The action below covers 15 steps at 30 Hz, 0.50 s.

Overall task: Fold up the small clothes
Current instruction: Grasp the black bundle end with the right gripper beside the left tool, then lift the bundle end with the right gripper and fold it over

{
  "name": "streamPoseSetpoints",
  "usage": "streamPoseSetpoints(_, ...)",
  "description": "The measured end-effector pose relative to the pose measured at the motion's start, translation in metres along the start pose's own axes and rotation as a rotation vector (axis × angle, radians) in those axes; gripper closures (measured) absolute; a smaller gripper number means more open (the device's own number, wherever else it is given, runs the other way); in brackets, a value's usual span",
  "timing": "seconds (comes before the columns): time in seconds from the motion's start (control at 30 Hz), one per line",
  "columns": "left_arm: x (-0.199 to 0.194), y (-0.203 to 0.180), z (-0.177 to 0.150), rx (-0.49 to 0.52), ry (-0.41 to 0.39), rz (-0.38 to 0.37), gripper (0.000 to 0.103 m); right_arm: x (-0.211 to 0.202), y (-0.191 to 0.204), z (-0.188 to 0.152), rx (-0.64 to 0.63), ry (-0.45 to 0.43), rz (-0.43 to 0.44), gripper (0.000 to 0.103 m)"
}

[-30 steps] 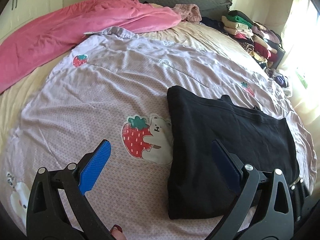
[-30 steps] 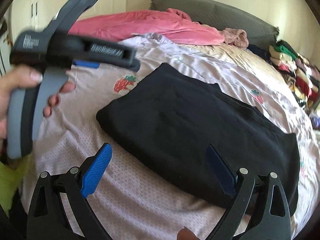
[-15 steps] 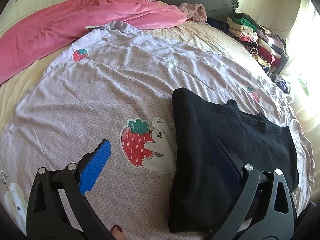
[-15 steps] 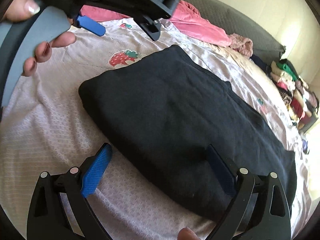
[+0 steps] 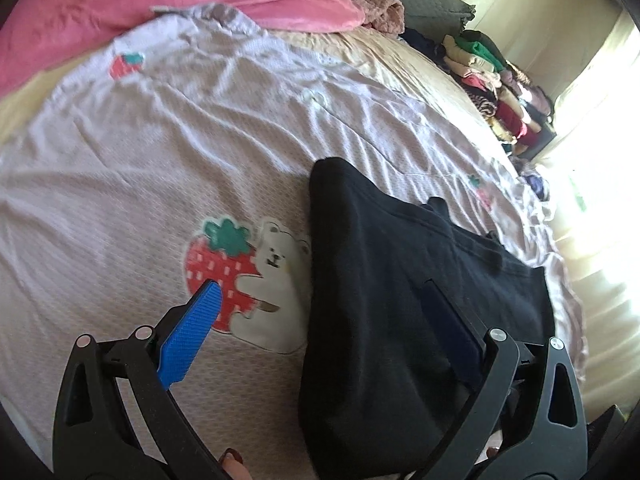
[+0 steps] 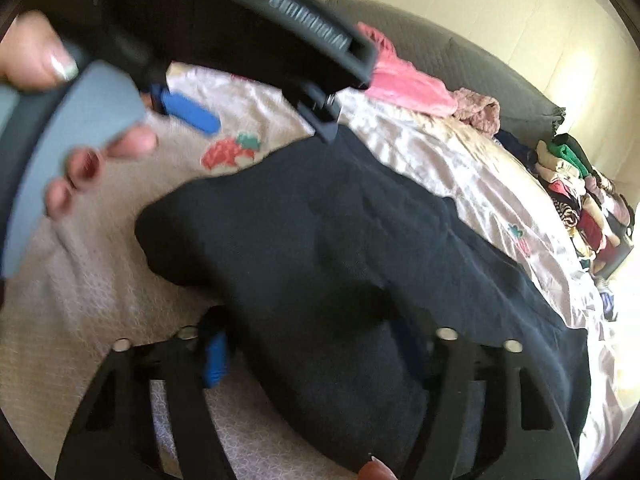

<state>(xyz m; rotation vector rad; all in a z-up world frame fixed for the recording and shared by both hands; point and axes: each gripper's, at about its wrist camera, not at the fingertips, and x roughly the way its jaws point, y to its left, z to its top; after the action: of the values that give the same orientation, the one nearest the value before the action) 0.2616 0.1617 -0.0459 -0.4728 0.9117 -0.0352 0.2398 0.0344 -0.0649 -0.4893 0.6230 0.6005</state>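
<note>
your right gripper point(image 6: 312, 344) is closing on the near edge of the black garment point(image 6: 360, 240), with a fold of the dark cloth bunched up between its blue pads, though blur hides whether they press yet. your left gripper point(image 5: 320, 320) stands wide open over the garment's left edge, one pad point(image 5: 192, 332) above the strawberry print point(image 5: 220, 268) on the lilac sheet point(image 5: 160, 140), holding nothing; the garment lies folded on the bed, toward its near right side, with a pink blanket point(image 5: 160, 4) at the far edge
</note>
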Motion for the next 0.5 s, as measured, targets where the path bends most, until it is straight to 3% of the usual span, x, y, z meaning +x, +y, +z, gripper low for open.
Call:
streamPoseSetpoints(0.1,0.007,0.005,-0.002,-0.039,0.026,-0.044,0.01,-0.01,-0.013,0.001,0.059,-0.041,0.042,0.088)
streamPoseSetpoints(0.3,0.02,0.009,-0.004,-0.106,0.081,-0.155,0.01,-0.023,-0.032,-0.001,0.139,-0.082,0.108,0.092)
streamPoseSetpoints(0.5,0.031,-0.001,-0.009,-0.11,0.095,-0.233,0.012,-0.03,-0.017,-0.005,0.133,-0.081,0.108,0.093)
